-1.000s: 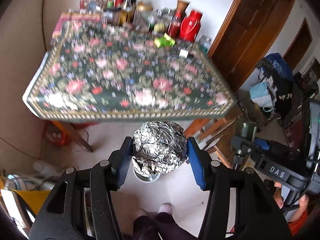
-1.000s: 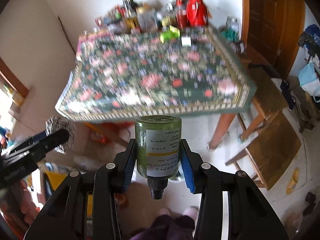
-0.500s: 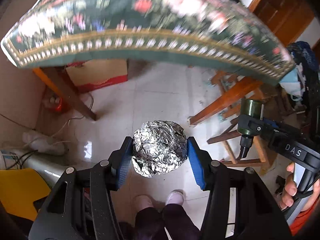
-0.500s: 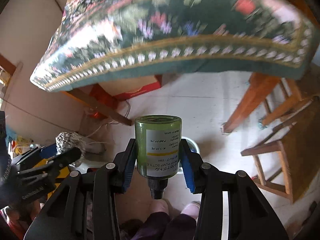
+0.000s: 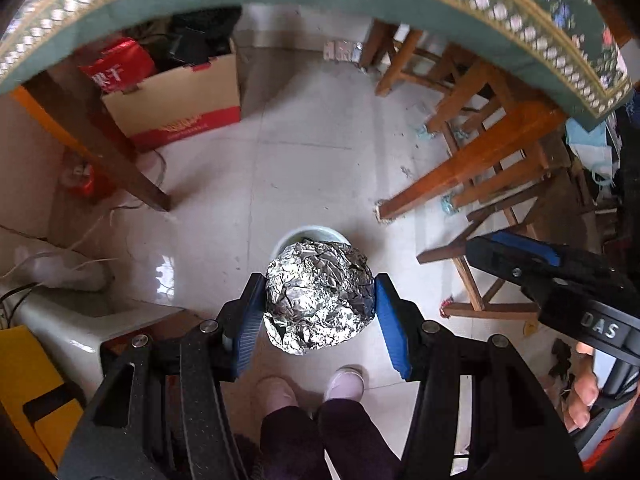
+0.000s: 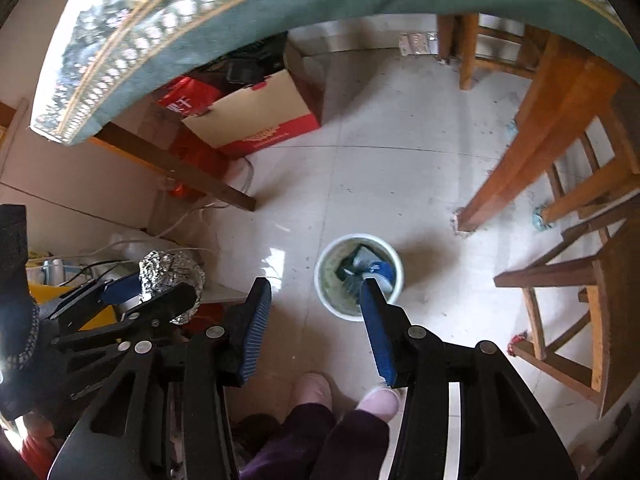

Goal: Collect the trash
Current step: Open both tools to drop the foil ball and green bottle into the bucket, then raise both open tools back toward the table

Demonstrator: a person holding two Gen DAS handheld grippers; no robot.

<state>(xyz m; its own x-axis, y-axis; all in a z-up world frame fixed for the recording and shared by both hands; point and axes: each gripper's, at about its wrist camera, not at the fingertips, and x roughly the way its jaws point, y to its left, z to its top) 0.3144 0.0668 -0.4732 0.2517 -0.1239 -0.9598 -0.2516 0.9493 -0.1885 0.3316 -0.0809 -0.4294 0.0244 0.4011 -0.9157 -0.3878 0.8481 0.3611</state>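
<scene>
My left gripper (image 5: 319,280) is shut on a crumpled foil ball (image 5: 318,296), which hangs just above a small white bin (image 5: 308,233) on the floor. In the right wrist view the same foil ball (image 6: 170,270) and left gripper (image 6: 160,292) sit at the lower left. My right gripper (image 6: 314,285) points down beside the white bin (image 6: 360,237); its jaws are opening and nothing is between them. The bin holds dark and blue scraps. I cannot pick out the green bottle in either view. The right gripper (image 5: 496,250) also shows at the right of the left wrist view.
The green floral tablecloth edge (image 6: 280,4) hangs overhead. Wooden table legs (image 5: 460,168) and stools (image 6: 580,272) crowd the right. A red and tan cardboard box (image 6: 256,120) stands under the table. Cables (image 5: 80,248) trail at the left. A person's slippered feet (image 5: 312,388) are below.
Both grippers have sunk from above the tabletop to below its edge, near the floor. The right gripper has let go of the green bottle. The foil ball stays gripped.
</scene>
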